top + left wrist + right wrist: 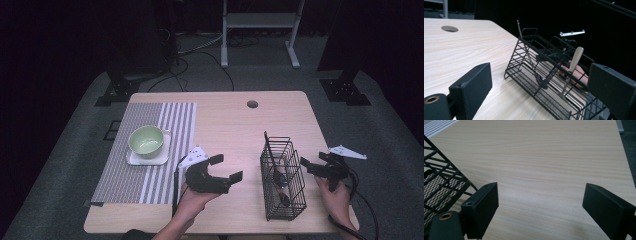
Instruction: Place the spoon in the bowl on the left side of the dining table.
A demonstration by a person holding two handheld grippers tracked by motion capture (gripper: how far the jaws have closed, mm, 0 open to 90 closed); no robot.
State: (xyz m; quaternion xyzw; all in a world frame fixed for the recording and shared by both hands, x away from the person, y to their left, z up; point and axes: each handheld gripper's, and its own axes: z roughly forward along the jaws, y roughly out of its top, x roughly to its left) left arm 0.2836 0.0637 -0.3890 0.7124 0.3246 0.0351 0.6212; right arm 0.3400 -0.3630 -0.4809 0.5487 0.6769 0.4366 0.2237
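A black wire basket (286,214) stands on the right half of the wooden table (230,120) and holds two utensils: a dark spoon (278,174) and a silver-handled one (574,61), both leaning. My left gripper (227,168) hovers open just left of the basket, facing it, with nothing between its jaws. In the left gripper view the left gripper (543,75) frames the basket (515,58). My right gripper (313,160) is open and empty just right of the basket. The right gripper view has the right gripper (544,200) over bare wood, the basket (439,185) at its left.
A green bowl (146,140) sits on a white square plate (150,160) on a striped placemat (130,182) at the table's left. A round cable hole (252,104) lies near the far edge. Dark stands and a white frame (260,30) stand on the floor beyond.
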